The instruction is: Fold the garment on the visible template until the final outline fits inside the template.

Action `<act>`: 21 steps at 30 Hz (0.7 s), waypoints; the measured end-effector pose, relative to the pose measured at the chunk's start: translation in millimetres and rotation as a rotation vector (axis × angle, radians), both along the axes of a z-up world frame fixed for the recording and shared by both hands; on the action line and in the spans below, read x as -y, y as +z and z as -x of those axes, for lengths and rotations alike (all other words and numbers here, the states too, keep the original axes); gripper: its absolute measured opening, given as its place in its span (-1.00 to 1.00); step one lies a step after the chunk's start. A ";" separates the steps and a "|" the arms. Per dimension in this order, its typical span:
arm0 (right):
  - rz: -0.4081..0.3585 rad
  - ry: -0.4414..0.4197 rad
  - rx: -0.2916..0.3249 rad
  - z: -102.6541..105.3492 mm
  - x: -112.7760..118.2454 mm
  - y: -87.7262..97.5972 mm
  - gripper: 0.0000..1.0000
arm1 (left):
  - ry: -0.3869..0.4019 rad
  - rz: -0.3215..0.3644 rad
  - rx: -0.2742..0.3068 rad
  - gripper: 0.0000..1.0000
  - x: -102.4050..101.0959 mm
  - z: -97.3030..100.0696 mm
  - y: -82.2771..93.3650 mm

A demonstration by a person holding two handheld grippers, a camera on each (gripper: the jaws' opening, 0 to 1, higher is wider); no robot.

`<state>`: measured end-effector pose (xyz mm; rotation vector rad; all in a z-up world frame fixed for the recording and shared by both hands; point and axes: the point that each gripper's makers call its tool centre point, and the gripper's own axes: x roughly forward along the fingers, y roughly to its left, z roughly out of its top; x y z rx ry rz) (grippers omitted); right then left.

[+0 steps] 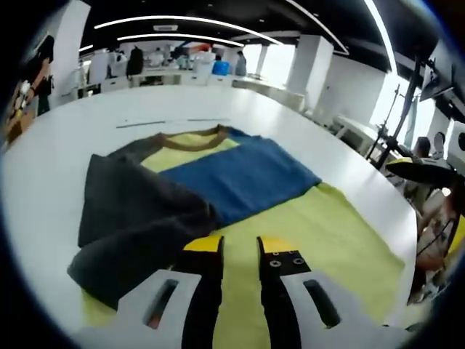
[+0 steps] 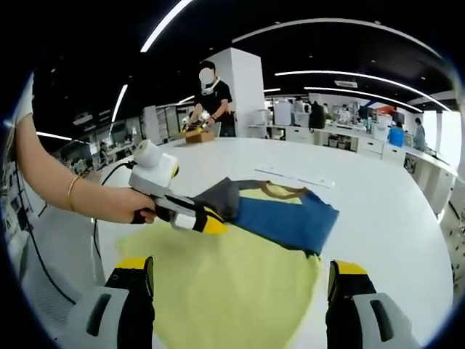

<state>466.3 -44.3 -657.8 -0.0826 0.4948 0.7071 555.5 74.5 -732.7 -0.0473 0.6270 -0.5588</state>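
One garment (image 1: 218, 174) is counted here, a blue-and-grey tee with a brown collar, lying partly folded on one yellow-green template (image 1: 320, 233) spread on the white tabletop (image 1: 87, 116). The grey sleeve side is seen bunched over itself toward the template's edge, and the blue panel is laid flat across the middle.

Two grippers are counted. In the left gripper view, the left gripper (image 1: 240, 251) is seen hovering over bare template just beside the grey fold, its fingers close together with only a thin gap and nothing caught between them. In the right gripper view, the right gripper (image 2: 240, 280) is held over the yellow sheet with its fingers spread wide and empty, and the left one is seen coming in at the grey edge, held by one hand (image 2: 120, 203).

What could go wrong, probably:
- The template could be pinched along with the cloth, since the left fingers are sitting right on it, and the sheet would get dragged or wrinkled.
- The bunched grey part could be left lumpy, so the outline might spill past the template's edge on that side.
- The blue corner nearest the right gripper looks slightly lifted, so a sloppy pull might undo the fold.

A few people are visible in the background, well apart from the work.
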 end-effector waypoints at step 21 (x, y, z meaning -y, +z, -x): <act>-0.007 0.031 0.004 -0.3 -10.9 2.9 0.98 | 0.358 -0.037 0.119 0.37 -99.2 -6.9 38.2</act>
